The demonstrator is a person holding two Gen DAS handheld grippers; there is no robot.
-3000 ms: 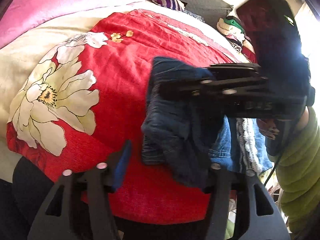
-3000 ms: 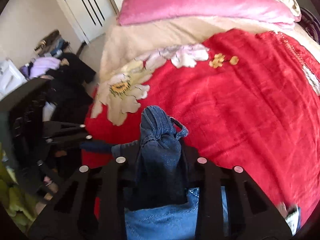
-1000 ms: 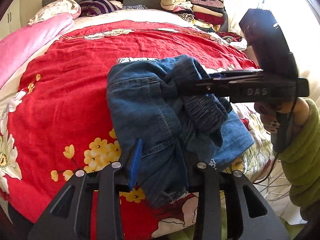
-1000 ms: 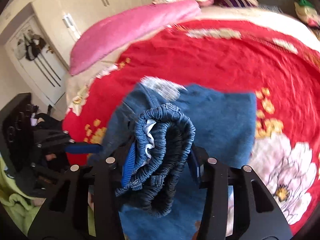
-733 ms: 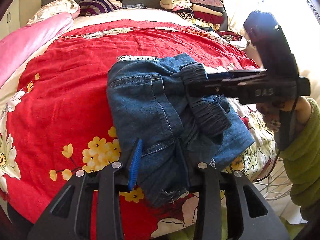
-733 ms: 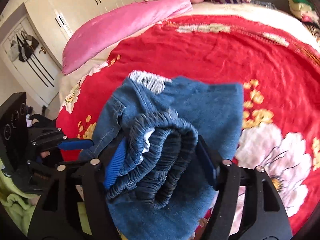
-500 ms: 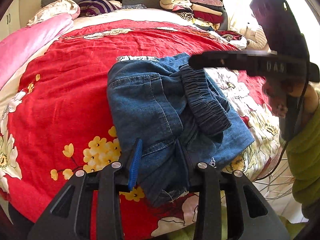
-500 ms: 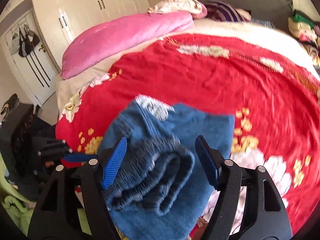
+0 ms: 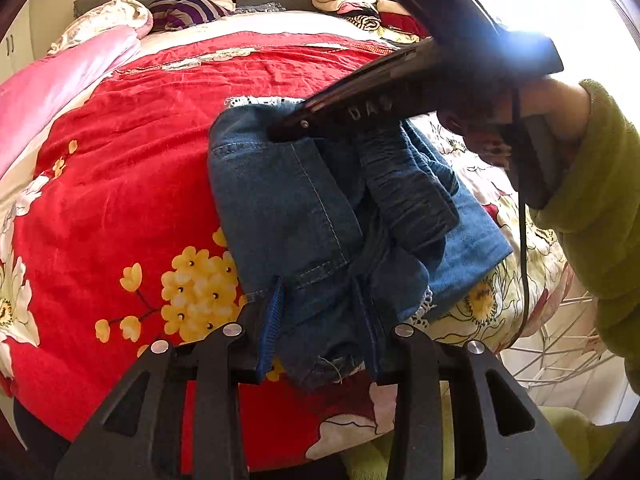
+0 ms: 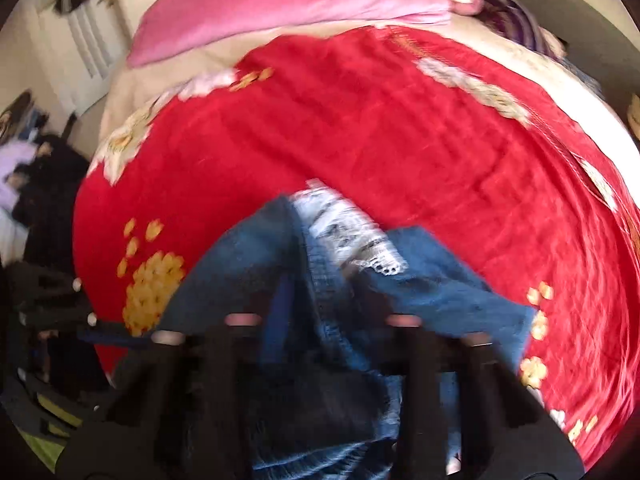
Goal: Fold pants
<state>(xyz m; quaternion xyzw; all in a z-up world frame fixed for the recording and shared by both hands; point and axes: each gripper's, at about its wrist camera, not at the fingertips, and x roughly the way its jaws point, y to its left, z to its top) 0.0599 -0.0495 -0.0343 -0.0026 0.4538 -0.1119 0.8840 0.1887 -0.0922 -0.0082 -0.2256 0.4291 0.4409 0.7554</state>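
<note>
Blue denim pants [image 9: 312,216] lie bunched in a rough fold on the red flowered bedspread [image 9: 132,168], near the bed's front edge. My left gripper [image 9: 318,316] has its blue-padded fingers on either side of the pants' near hem, with the denim between them. My right gripper [image 10: 324,320] is blurred; its fingers stand apart over the pants [image 10: 360,292], low above the far end of the fold. In the left wrist view it shows as a black tool [image 9: 360,112] reaching in from the right, held by a hand in a green sleeve.
A pink quilt [image 9: 48,88] and pillows lie at the bed's head. A stack of folded clothes [image 9: 360,4] stands at the far right corner. A white wire basket [image 9: 560,340] is beside the bed on the right. Dark clutter [image 10: 44,200] lies on the floor left.
My right gripper opened and let go of the elastic waistband roll, which dropped onto the pants. It then swung down and forward over the fold. My left gripper has stayed at the hem.
</note>
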